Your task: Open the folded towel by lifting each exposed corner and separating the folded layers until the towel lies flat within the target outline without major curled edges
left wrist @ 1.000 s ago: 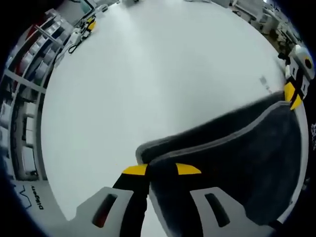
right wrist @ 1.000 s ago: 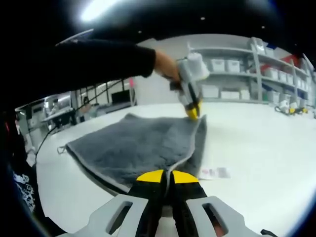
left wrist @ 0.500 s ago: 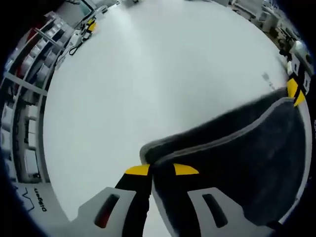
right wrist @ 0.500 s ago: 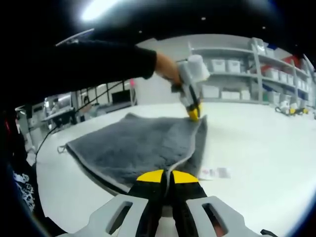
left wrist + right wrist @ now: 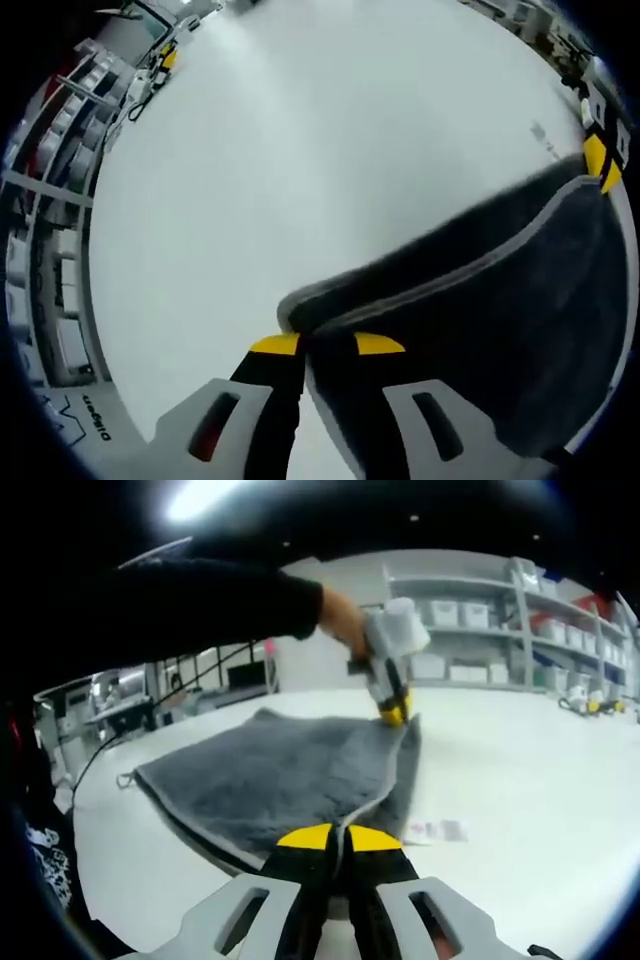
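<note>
1. Lying on a white table (image 5: pixel 520 780), a dark grey towel (image 5: pixel 270 770) with a paler grey edge band was spread out, its nearest corner raised a little off the surface.
2. In the right gripper view, the right gripper (image 5: pixel 338 837) had its yellow-tipped jaws pressed together on that near corner.
3. In the same view, the left gripper (image 5: pixel 394 713), held in a person's hand (image 5: pixel 342 623) below a black sleeve (image 5: pixel 170 605), pinched the towel's far corner.
4. In the left gripper view, the left gripper's jaws were closed on the towel's folded edge.
5. A small printed label (image 5: pixel 435 830) lay on the table just beside the towel.
6. Shelves (image 5: pixel 500 630) with white bins stood behind the table.
</note>
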Motion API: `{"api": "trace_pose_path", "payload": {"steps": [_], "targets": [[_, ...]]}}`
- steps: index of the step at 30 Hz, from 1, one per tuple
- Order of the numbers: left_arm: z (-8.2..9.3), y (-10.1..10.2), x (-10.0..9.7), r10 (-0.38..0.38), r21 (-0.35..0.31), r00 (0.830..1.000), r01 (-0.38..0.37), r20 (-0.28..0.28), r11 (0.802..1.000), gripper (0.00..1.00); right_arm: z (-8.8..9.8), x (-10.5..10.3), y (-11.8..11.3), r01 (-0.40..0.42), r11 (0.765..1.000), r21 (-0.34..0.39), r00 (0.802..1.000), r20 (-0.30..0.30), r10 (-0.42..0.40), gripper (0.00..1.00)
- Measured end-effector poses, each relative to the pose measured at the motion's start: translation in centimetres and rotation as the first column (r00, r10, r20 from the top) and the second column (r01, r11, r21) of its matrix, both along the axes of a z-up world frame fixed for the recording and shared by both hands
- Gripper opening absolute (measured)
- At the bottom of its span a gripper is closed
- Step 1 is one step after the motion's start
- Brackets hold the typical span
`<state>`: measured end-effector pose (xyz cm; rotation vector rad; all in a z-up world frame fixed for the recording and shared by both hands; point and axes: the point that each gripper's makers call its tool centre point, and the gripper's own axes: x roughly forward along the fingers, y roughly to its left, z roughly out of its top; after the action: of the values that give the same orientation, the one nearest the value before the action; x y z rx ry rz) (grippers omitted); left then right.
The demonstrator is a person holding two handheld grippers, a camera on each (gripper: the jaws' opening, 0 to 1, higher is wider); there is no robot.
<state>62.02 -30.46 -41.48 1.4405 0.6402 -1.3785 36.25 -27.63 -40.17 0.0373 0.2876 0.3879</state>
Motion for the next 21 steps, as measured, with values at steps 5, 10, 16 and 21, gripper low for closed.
{"api": "trace_pose_path", "payload": {"steps": [5, 10, 16, 21], "targets": [[-0.2, 0.2, -0.6, 0.02, -0.006, 0.999, -0.02, -0.026, 1.0, 0.12, 0.0, 0.0, 0.0, -0.002, 1.0, -0.004, 1.0, 0.002, 0.002, 0.0], [-0.3, 0.3, -0.8, 0.027, -0.034, 0.999, -0.029, -0.046, 0.999, 0.11, -0.1, 0.0, 0.1, -0.004, 1.0, -0.008, 1.0, 0.002, 0.004, 0.0], [-0.4, 0.3, -1.3, 0.002, -0.065, 0.999, -0.005, -0.053, 0.998, 0.06, -0.1, 0.0, 0.0, -0.003, 1.0, -0.006, 1.0, 0.001, 0.003, 0.0], [-0.3, 0.3, -1.4, -0.007, -0.098, 0.998, 0.001, -0.062, 0.995, 0.05, -0.1, 0.0, 0.0, -0.003, 1.0, -0.003, 1.0, -0.003, 0.003, 0.0]]}}
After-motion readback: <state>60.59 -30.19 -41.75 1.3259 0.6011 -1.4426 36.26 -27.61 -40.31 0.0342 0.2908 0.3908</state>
